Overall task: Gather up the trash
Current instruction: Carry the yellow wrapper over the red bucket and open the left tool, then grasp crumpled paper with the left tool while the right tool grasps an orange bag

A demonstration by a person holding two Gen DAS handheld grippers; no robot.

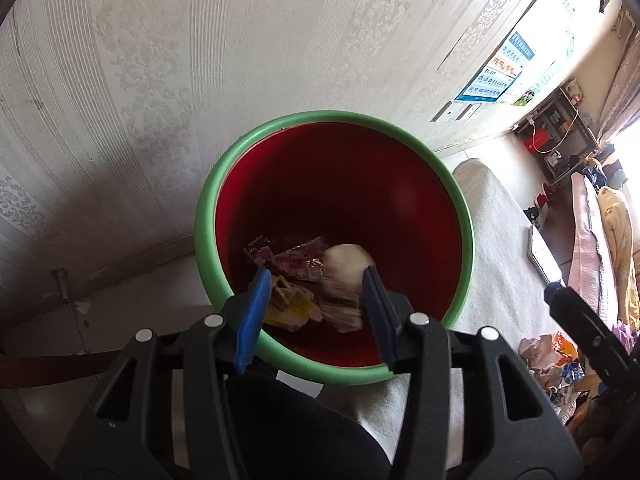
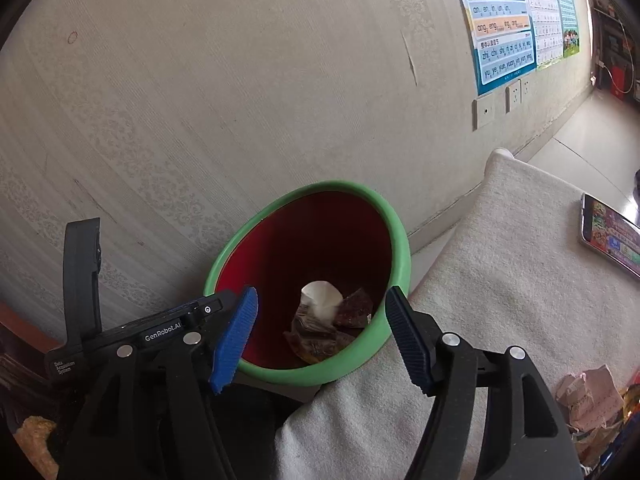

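Observation:
A red bin with a green rim stands against the wall beside a white-covered bed; it also shows in the right wrist view. Inside lie a white crumpled wad, dark red wrappers and a yellow wrapper. The wad and wrappers show in the right view too. My left gripper is open and empty over the bin's mouth. My right gripper is open and empty, above the bin's near rim. More loose trash lies on the bed at right, also in the right view.
The white bed cover runs along the bin's right side. A phone lies on it farther back. The wallpapered wall carries posters and sockets. The right gripper's finger shows at right in the left view.

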